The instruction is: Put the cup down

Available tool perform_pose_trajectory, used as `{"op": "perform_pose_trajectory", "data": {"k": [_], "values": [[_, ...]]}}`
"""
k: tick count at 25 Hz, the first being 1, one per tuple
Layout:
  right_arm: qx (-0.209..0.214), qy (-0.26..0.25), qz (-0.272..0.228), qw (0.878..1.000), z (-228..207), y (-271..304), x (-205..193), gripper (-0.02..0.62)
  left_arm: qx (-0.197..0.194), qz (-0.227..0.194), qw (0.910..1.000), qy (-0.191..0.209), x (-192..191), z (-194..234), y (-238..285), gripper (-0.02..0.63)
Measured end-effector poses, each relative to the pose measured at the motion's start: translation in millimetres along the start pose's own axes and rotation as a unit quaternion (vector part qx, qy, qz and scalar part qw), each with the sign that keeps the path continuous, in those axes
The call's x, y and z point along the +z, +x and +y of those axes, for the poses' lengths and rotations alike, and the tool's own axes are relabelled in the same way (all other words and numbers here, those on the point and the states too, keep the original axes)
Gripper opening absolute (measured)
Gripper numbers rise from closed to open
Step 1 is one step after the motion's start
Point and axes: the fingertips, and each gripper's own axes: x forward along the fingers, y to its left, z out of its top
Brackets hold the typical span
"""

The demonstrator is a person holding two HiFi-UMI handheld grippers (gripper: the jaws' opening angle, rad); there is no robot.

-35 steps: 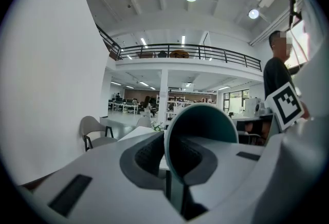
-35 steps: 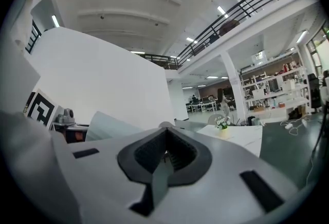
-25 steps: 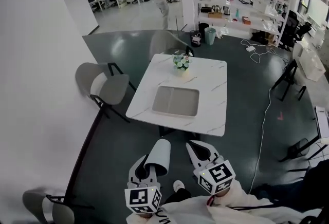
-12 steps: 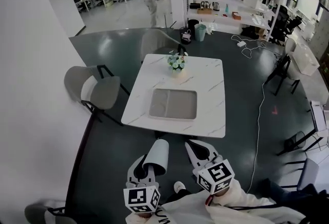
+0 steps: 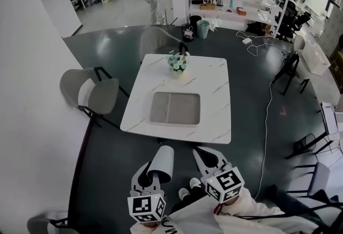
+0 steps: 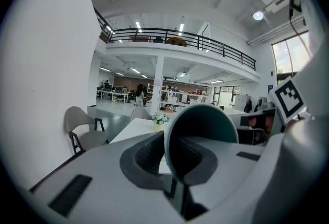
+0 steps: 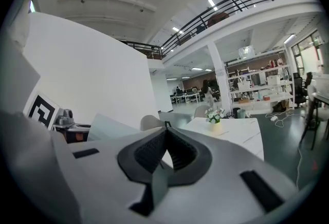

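A: While the person is standing short of the table [image 5: 214, 120], where is the cup [image 5: 161, 162] sitting?
B: The left gripper [image 5: 151, 176] is clamping its wall, one jaw inside the mouth and one outside (a rim grip, so it is lying tilted, mouth facing back). It is hanging over the floor, well apart from the tabletop.
A: Right gripper [image 5: 210, 159]?
B: Jaws are pressing together on nothing, probably idling since one grip is enough.
A: Landing spot?
B: Likely heading for the grey tray [image 5: 174, 108]. It is probably needing righting first.
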Motion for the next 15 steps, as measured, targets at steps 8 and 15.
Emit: {"op": "perform_pose_trajectory", "data": {"k": [8, 15], "values": [[0.027, -0.003, 0.007, 1.0, -22.8, 29.0, 8.8, 0.005, 0.023, 0.005, 0.9997, 0.001, 9.2, 2.0, 32.4, 0.032], [0.039, 0.002, 0.013, 0.999, -41.8, 42.0, 7.0, 0.005, 0.038, 0.013, 0.9992, 0.004, 9.7, 0.9, 52.1, 0.032]]}}
